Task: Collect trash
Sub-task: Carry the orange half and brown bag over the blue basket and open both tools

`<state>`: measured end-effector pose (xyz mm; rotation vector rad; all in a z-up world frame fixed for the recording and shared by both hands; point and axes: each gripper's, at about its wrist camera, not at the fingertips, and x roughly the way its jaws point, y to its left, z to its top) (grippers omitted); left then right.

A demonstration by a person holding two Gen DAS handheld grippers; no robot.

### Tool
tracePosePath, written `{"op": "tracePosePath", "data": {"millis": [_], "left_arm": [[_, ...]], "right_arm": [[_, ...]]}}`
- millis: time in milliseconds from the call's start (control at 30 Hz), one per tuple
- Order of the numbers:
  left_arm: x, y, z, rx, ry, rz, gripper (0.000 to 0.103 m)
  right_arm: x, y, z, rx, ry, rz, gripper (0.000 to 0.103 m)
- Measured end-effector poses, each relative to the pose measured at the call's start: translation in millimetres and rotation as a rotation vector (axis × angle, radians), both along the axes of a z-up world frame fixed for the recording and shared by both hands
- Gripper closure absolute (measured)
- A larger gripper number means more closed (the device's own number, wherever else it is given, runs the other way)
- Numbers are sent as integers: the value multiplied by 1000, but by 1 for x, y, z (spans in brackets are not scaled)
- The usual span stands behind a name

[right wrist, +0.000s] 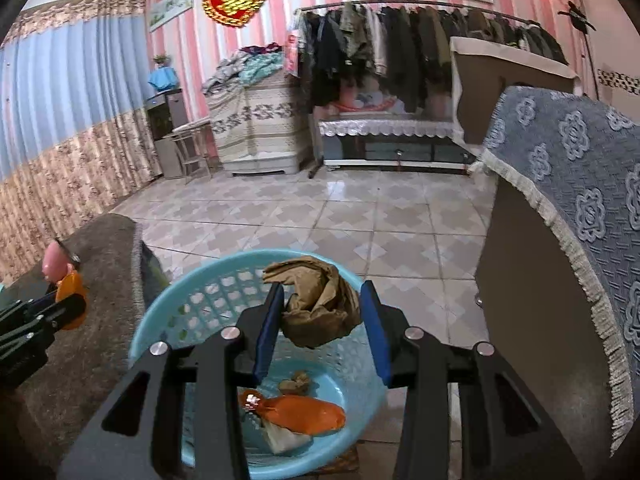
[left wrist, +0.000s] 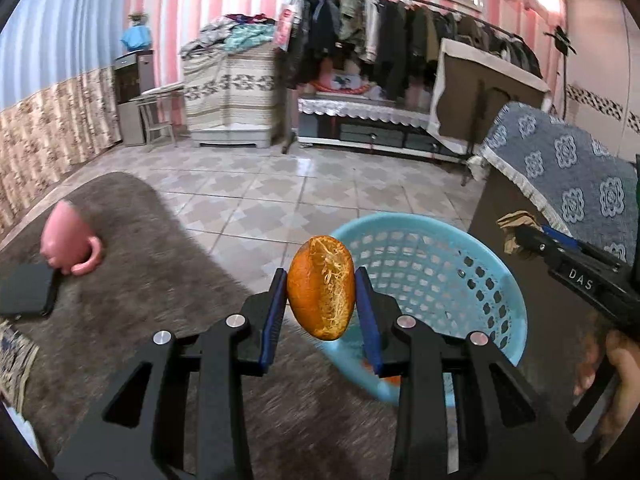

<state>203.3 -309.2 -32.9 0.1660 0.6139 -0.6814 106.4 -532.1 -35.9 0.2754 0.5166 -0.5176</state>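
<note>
Between the jaws of the left gripper [left wrist: 321, 292] sits a piece of orange peel [left wrist: 321, 286], clamped near the left rim of the blue basket [left wrist: 432, 264]. The right gripper [right wrist: 322, 312] grips crumpled brown paper [right wrist: 320, 304] above the basket, where an orange wrapper [right wrist: 296, 410] lies. A pink mug [left wrist: 70, 240] rests on the brown-carpeted surface [left wrist: 132, 240] at far left.

wrist views angled down, sharing basket [left wrist: 476, 280]
</note>
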Motion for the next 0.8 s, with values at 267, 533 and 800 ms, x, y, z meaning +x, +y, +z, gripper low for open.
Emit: {"op": "tracePosePath", "data": {"millis": [267,533,800], "left_arm": [[7,-53,-20,48,18,-80,70],[10,-63,-20,61,-37,-45,30],[30,-16,0,14,-59,105,11]], "right_arm": [[-1,-16,-10,55,-2,-30,63],[6,-19,-12,61,11,-32,63],[19,1,-9,24,27,1,63]]}}
